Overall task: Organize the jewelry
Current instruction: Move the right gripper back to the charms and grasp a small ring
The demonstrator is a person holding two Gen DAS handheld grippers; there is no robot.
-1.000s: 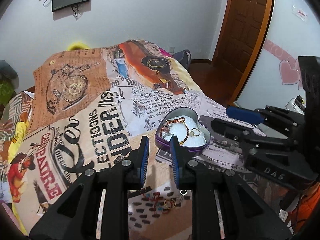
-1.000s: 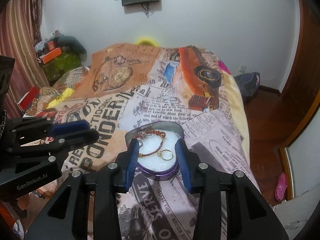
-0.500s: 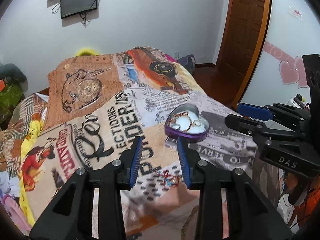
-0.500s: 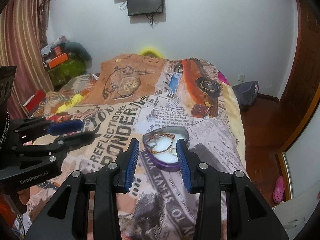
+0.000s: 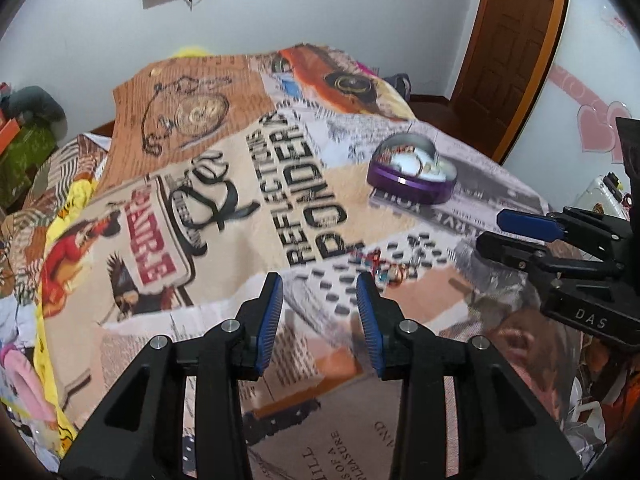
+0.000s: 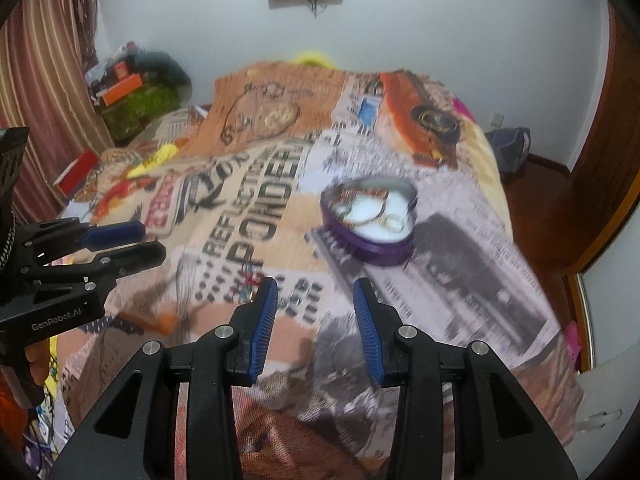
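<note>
Hovering agape and empty, two hand-held grippers, left [image 5: 319, 280] and right [image 6: 315, 285], face one heart tin [image 6: 370, 220].

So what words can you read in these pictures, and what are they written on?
"REFLECTIONS" and "PONDER": bedspread, big black print.
"DAS": right gripper body, seen from the left wrist.
"GenRobot.AI": left gripper body, seen from the right wrist.
"AND", "OF A PLEASURE": bedspread, near edge.
Red stamp word on the bedspread: too warped to read.
Fine newsprint around the heart-shaped tin: too blurred to read.
</note>
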